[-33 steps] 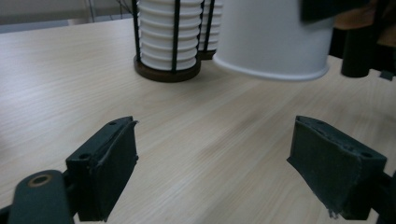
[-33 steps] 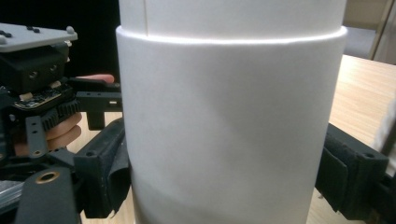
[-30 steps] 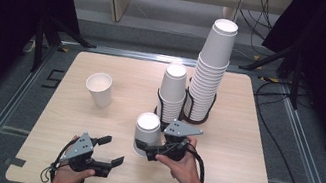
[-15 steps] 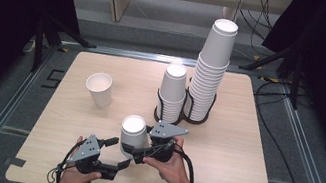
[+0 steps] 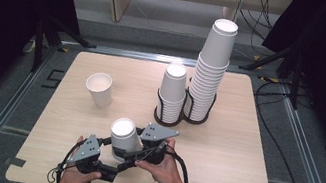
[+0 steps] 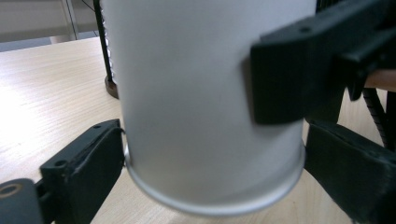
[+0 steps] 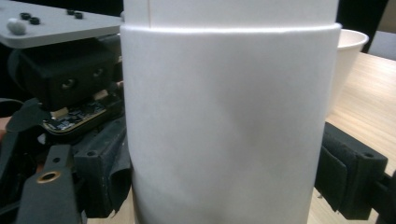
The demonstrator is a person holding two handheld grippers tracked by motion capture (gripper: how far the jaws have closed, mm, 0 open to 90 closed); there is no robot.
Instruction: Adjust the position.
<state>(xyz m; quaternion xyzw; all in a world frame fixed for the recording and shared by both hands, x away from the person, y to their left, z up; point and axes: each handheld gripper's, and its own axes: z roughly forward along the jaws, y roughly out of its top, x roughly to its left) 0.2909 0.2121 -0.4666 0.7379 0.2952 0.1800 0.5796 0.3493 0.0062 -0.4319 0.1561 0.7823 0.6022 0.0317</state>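
Since a second ago the upside-down paper cup (image 5: 123, 137) has travelled left across the table (image 5: 242, 151) in the right gripper (image 5: 136, 152), arriving at the left gripper (image 5: 110, 163), whose jaws have just been opening with the cup's rim now between them. In the left gripper view the cup (image 6: 205, 98) stands between the two black jaws, the left one at its rim, though whether they press on it cannot be told. The right gripper grips the cup (image 7: 229, 121) by its sides, a pad (image 7: 350, 179) against the wall. The cup is held at the near edge of the table, in front of the person's hands. Farther back, a short stack of cups (image 5: 172, 90) and a tall stack (image 5: 211, 69) stand side by side in a black rack (image 5: 181, 117). One upright cup (image 5: 100, 89) sits alone to the left, well apart.
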